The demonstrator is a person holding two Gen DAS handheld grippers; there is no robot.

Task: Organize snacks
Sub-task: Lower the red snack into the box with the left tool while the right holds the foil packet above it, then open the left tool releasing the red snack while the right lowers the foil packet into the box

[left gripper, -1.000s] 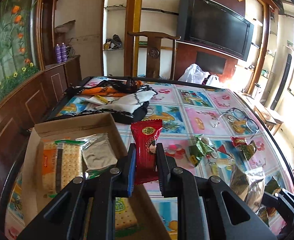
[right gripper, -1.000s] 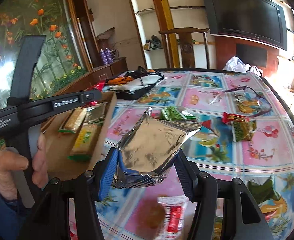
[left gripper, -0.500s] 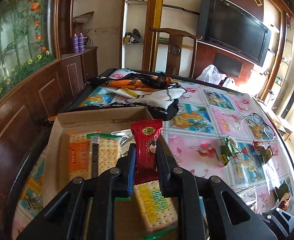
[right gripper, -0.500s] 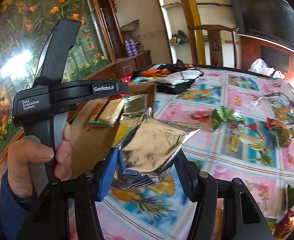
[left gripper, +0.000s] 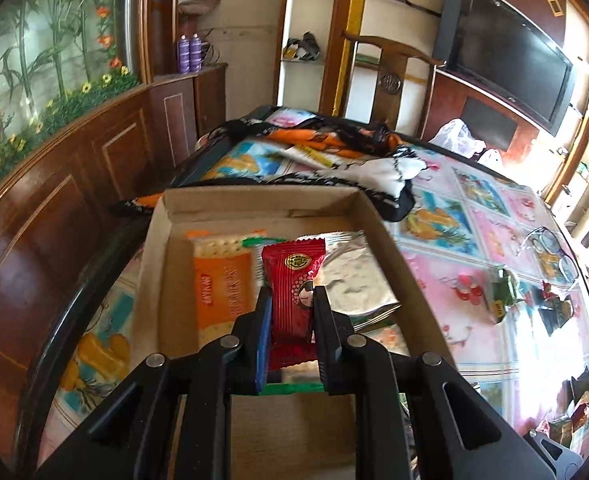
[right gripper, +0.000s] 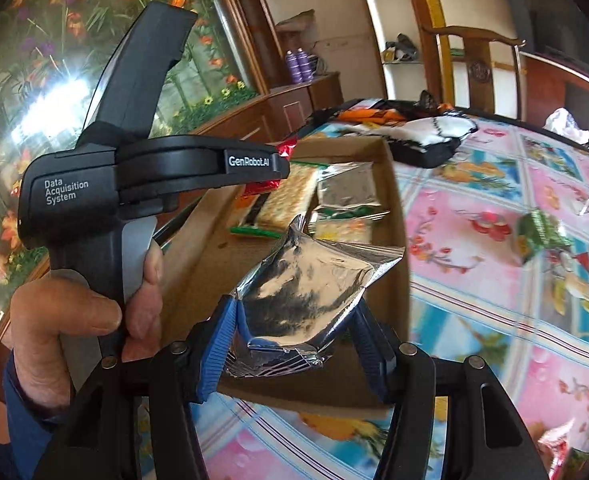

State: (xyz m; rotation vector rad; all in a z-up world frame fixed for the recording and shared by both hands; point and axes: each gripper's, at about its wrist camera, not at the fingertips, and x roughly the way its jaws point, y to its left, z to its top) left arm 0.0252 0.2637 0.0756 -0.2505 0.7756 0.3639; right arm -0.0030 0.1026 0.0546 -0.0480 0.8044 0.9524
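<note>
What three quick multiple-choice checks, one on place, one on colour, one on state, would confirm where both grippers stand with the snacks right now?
1. Where is the left gripper?
A. Over the cardboard box
B. Over the glasses
C. Beside the television

2. What colour is the packet in the left gripper?
A. Green
B. Red
C. Silver

3. What state is the right gripper in?
A. Wide open and empty
B. Shut with nothing in it
C. Shut on the foil pouch

Answers:
1. A, the box walls frame the fingers in the left wrist view.
2. B, a red wrapper stands between the pads.
3. C, both blue pads press the silver pouch's lower sides.
</note>
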